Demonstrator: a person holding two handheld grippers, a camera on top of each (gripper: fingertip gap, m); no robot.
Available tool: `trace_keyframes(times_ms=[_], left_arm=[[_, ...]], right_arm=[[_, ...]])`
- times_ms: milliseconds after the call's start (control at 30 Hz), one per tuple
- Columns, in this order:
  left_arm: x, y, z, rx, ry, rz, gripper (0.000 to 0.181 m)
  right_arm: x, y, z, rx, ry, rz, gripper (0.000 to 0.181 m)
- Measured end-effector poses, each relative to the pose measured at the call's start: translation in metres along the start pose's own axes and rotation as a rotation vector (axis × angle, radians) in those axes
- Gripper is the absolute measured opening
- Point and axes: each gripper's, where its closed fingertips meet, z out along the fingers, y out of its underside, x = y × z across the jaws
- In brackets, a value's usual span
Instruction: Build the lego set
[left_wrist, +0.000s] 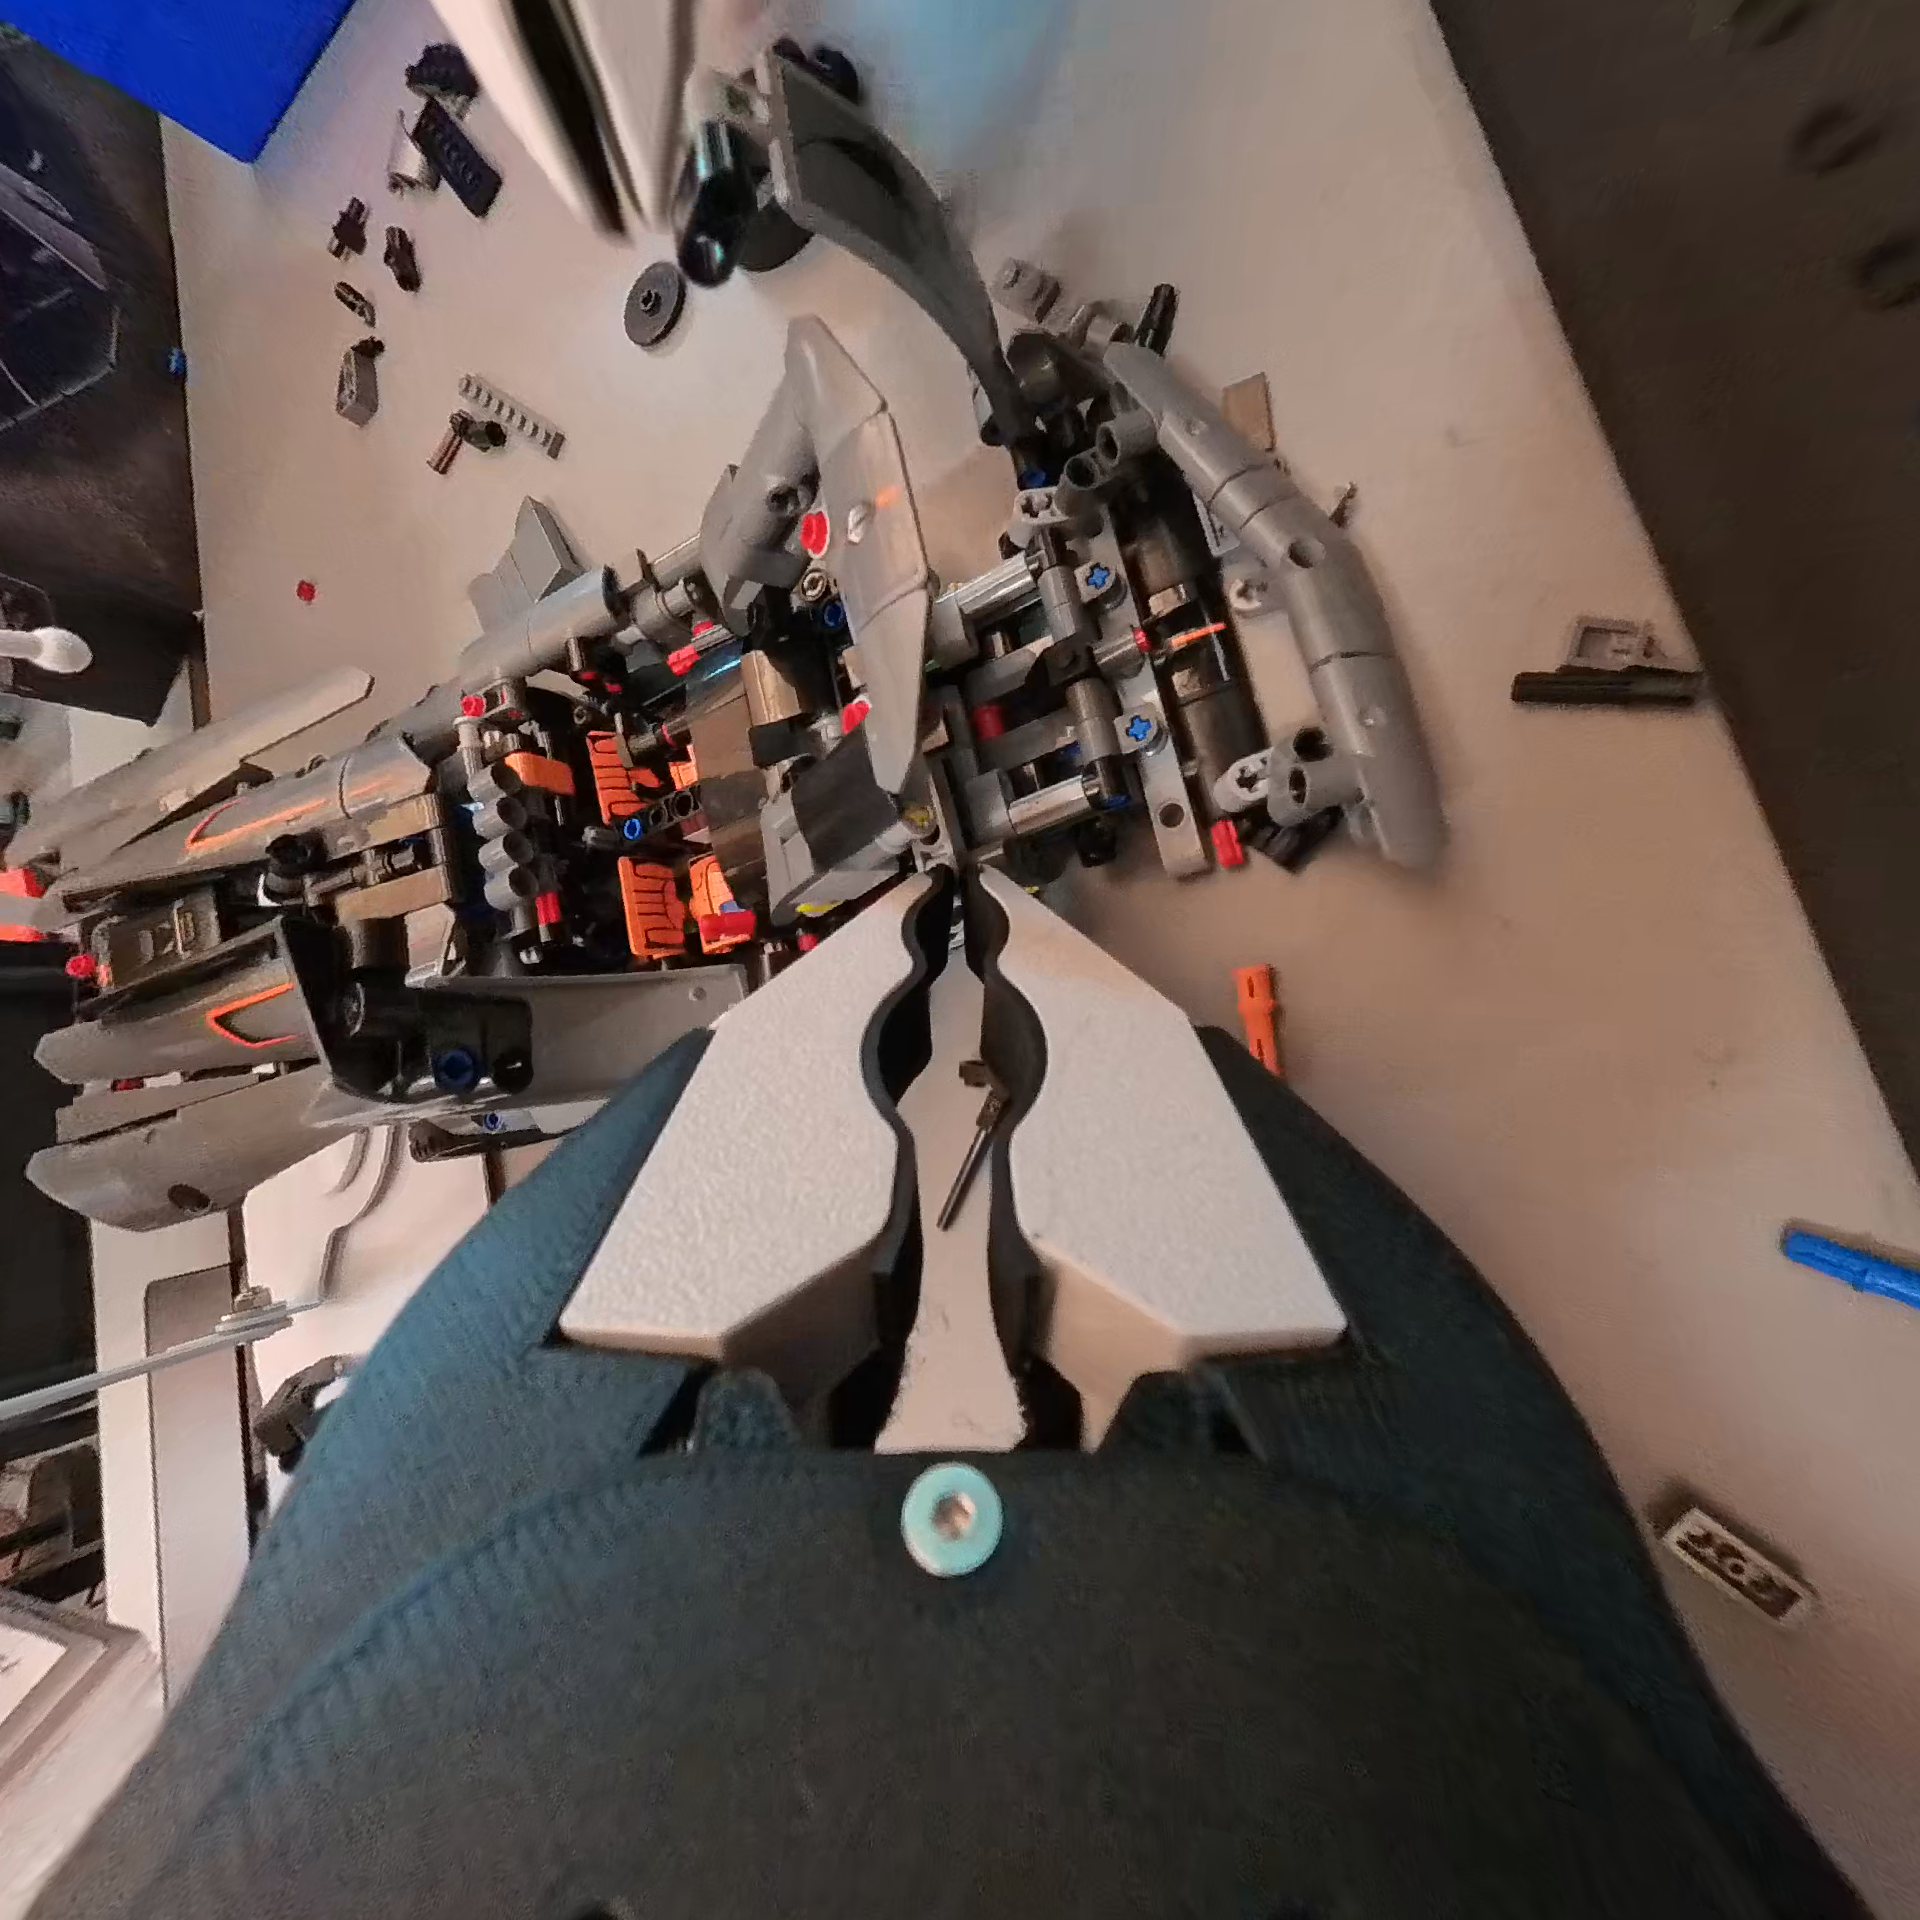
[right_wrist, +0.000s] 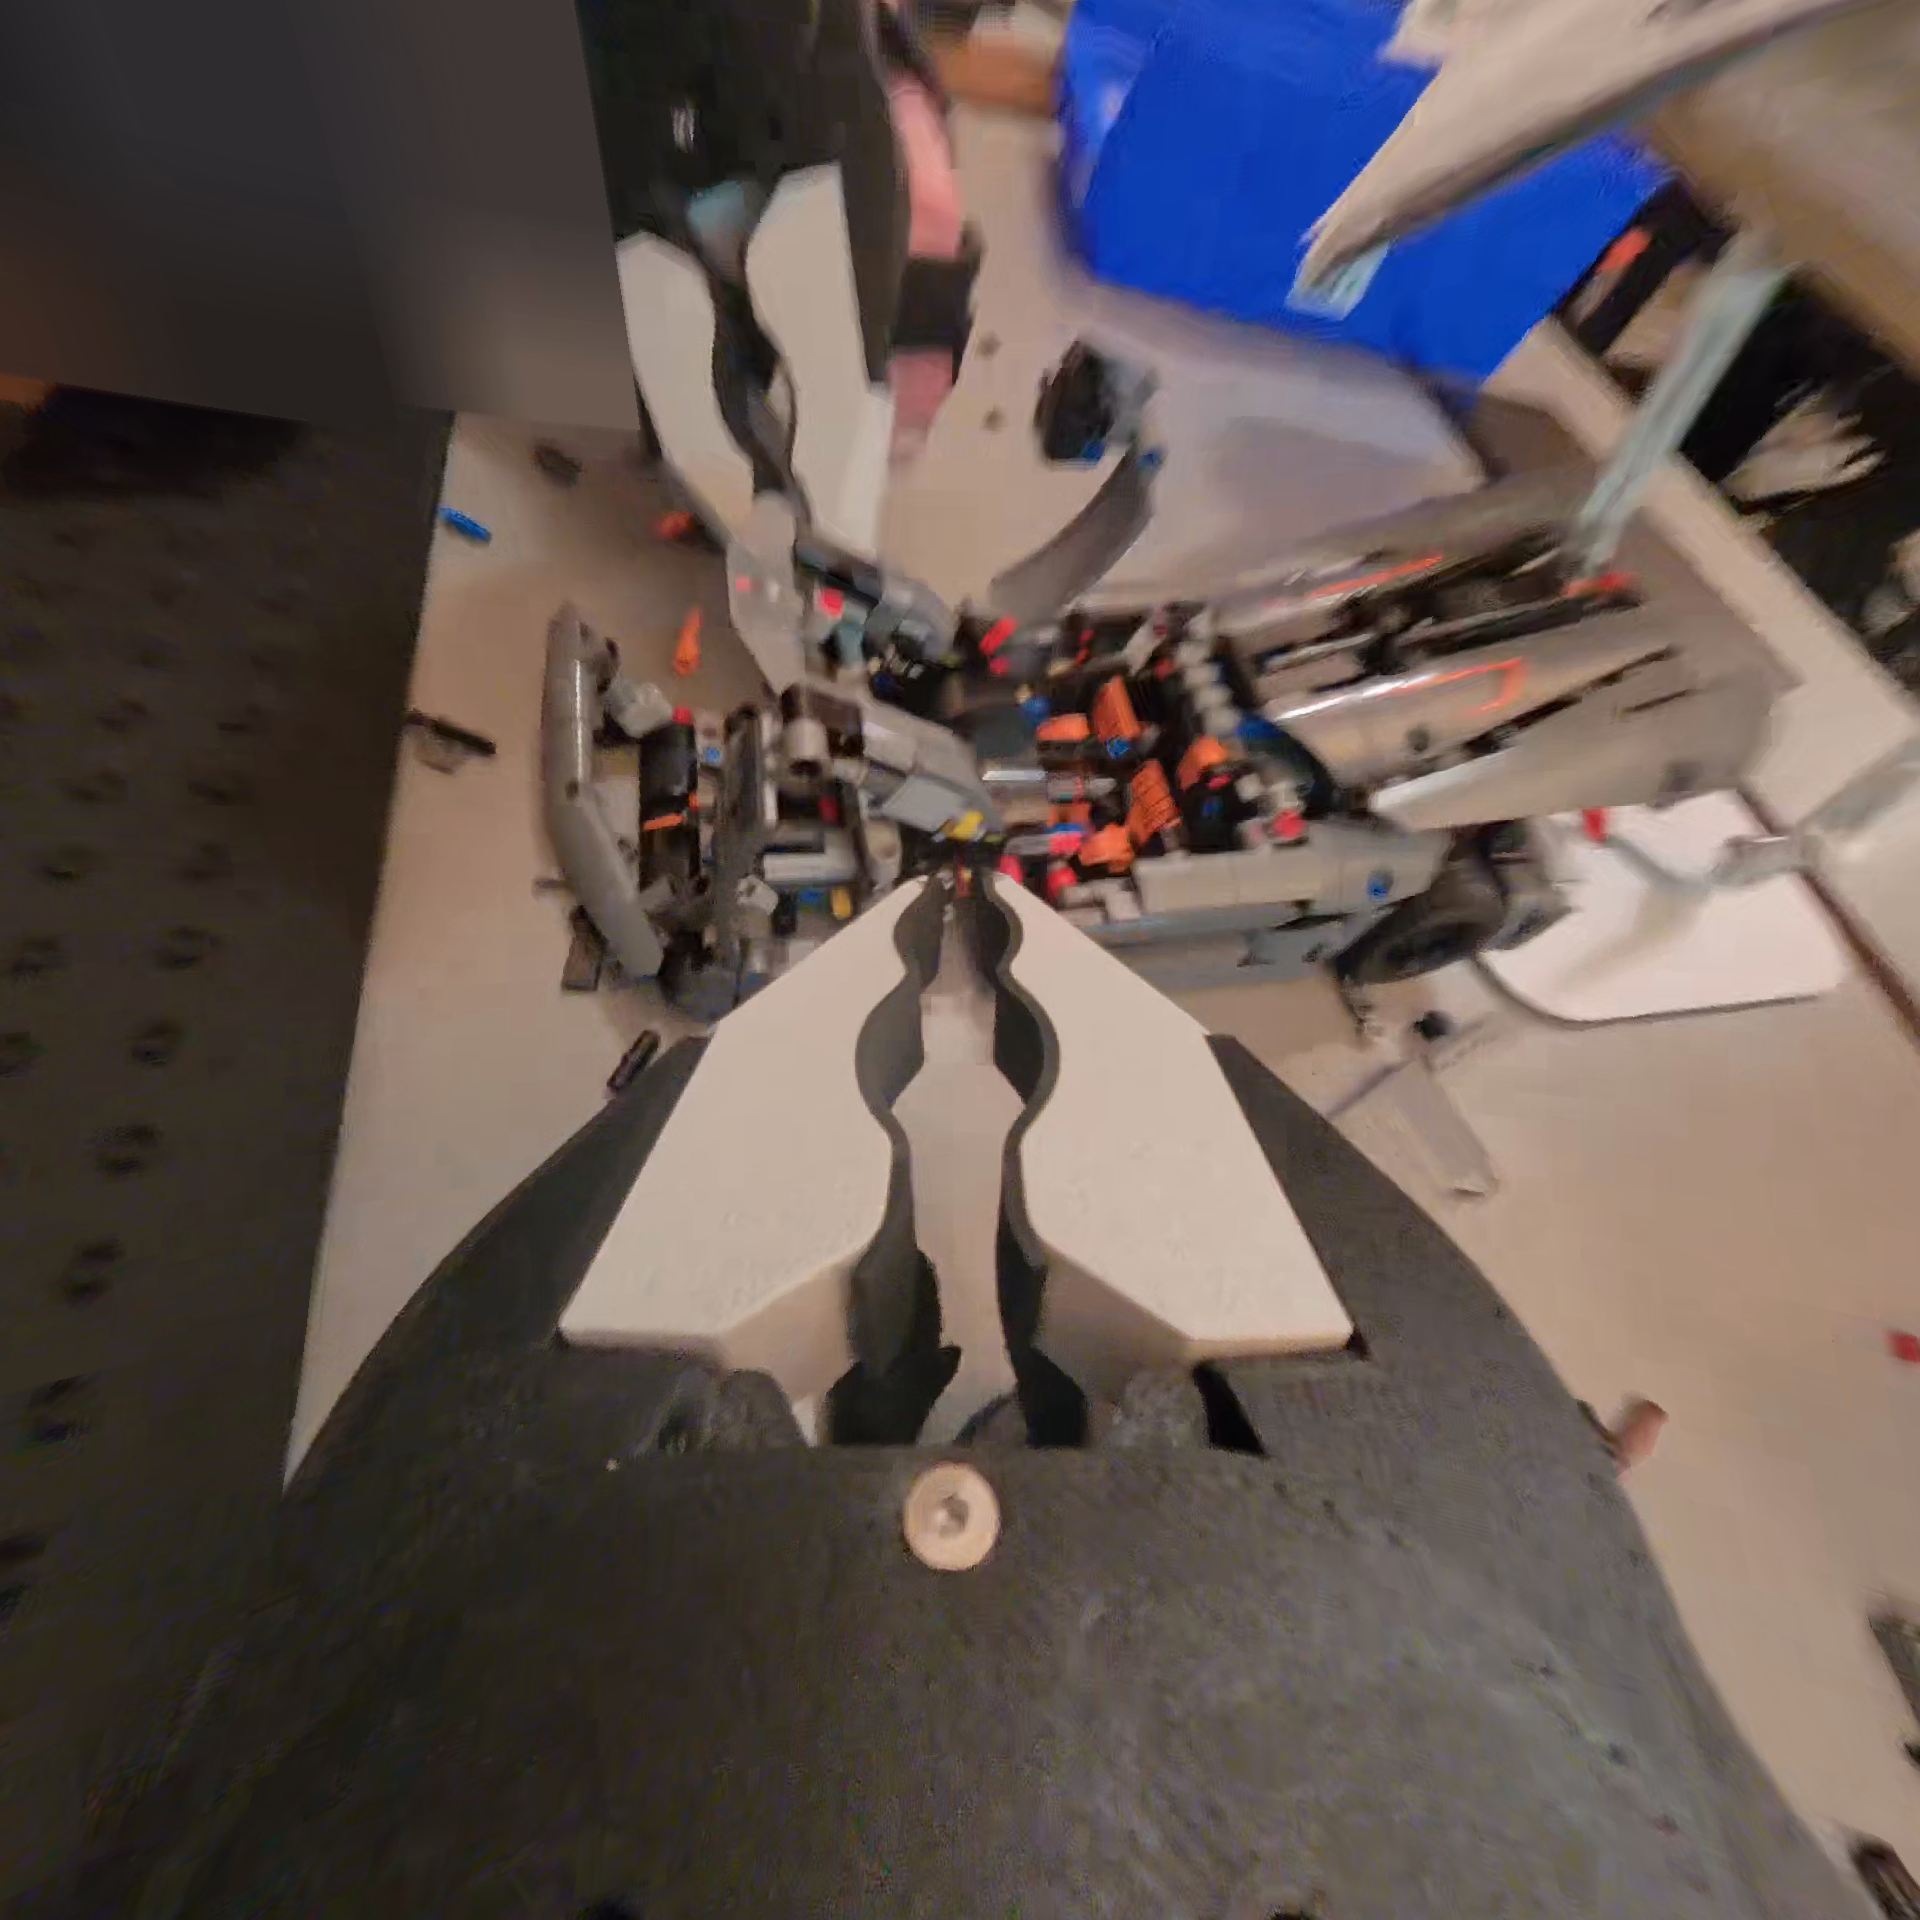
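Observation:
A large, partly built grey, black and orange lego car (left_wrist: 727, 707) lies across the white table (left_wrist: 1455, 1039). It also shows in the right wrist view (right_wrist: 1143, 769). My left gripper (left_wrist: 958, 878) has its tips almost together, pressed onto a grey block at the car's near side. It shows far off in the right wrist view (right_wrist: 774, 520), on a grey panel. My right gripper (right_wrist: 961, 883) is nearly shut on a small black piece at the car's edge, though blur hides the detail. In the left wrist view it (left_wrist: 675, 177) sits by a dark curved panel (left_wrist: 894, 239).
Loose parts lie around: an orange pin (left_wrist: 1255, 1013), a blue axle (left_wrist: 1849, 1268), a black disc (left_wrist: 655, 301), a grey holed plate (left_wrist: 514, 416), a tan brick (left_wrist: 1735, 1569). A blue box (right_wrist: 1299, 187) stands behind. The table edge drops to dark carpet (right_wrist: 208, 831).

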Motion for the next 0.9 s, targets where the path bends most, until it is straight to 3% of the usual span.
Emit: trace_keyframes(times_ms=[100,200,367,900], left_arm=[[0.0,0.0,0.0,0.001,-0.011,-0.005,0.0],[0.0,0.0,0.0,0.0,-0.018,-0.002,0.0],[0.001,0.0,0.0,0.001,-0.023,-0.003,0.001],[0.0,-0.002,0.0,0.007,-0.007,-0.016,0.0]], right_arm=[[-0.012,0.015,0.025,-0.09,-0.078,-0.051,0.01],[-0.006,0.027,0.04,-0.169,-0.05,-0.099,0.013],[-0.014,0.034,0.043,-0.18,-0.143,-0.078,0.015],[-0.015,0.032,0.046,-0.187,-0.09,-0.081,0.011]])
